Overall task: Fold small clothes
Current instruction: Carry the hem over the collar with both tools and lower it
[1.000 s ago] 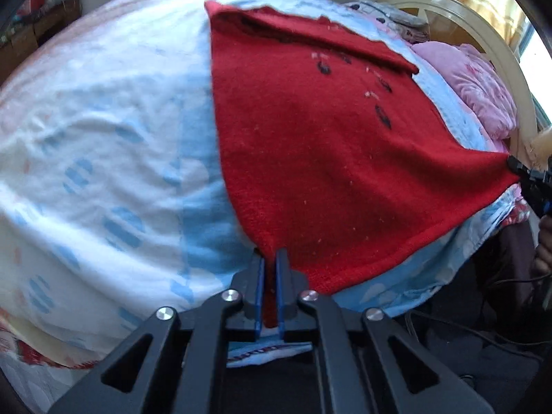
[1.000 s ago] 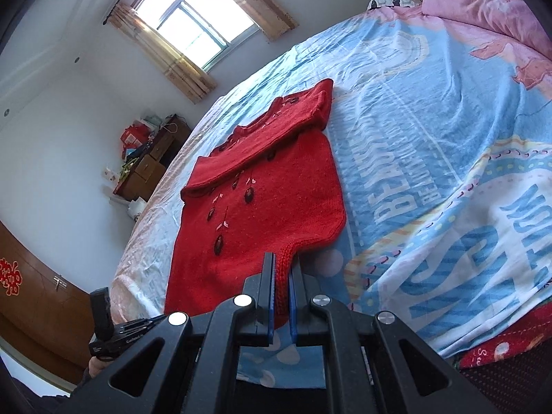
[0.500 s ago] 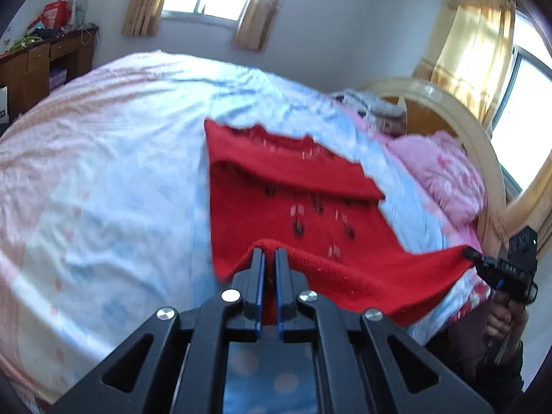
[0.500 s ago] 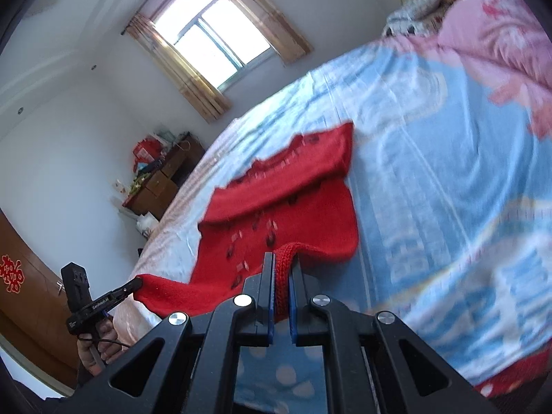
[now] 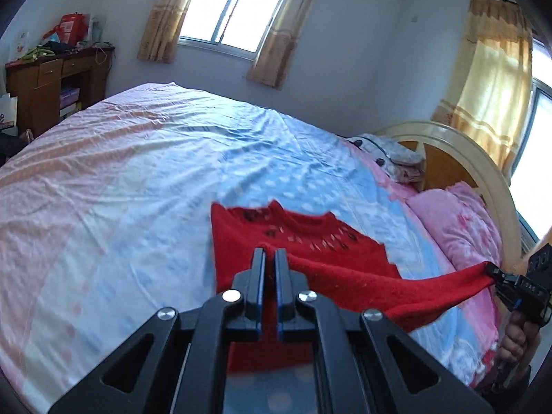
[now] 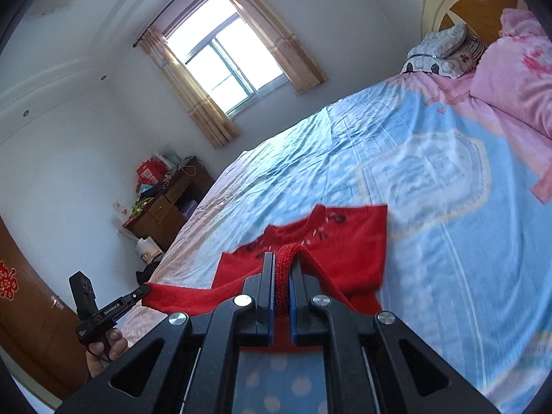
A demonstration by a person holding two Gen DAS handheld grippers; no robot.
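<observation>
Sweater (image 5: 310, 238) hem taut crosswise between claws, neckline farthest away

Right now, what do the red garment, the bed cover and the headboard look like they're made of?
Red garment: knitted, likely wool or acrylic yarn; ribbed loops show at the hem pinched in the right tongs, fuzzy matte surface. Bed cover: thin woven fabric, probably cotton, finely creased with a slight sheen. Headboard: glossy cream-painted frame around an orange wood-look panel; solid wood or veneer can't be told.

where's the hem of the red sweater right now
Lifted off the bed, the hem is stretched between the left gripper and right gripper, above the rest of the red sweater.
</observation>
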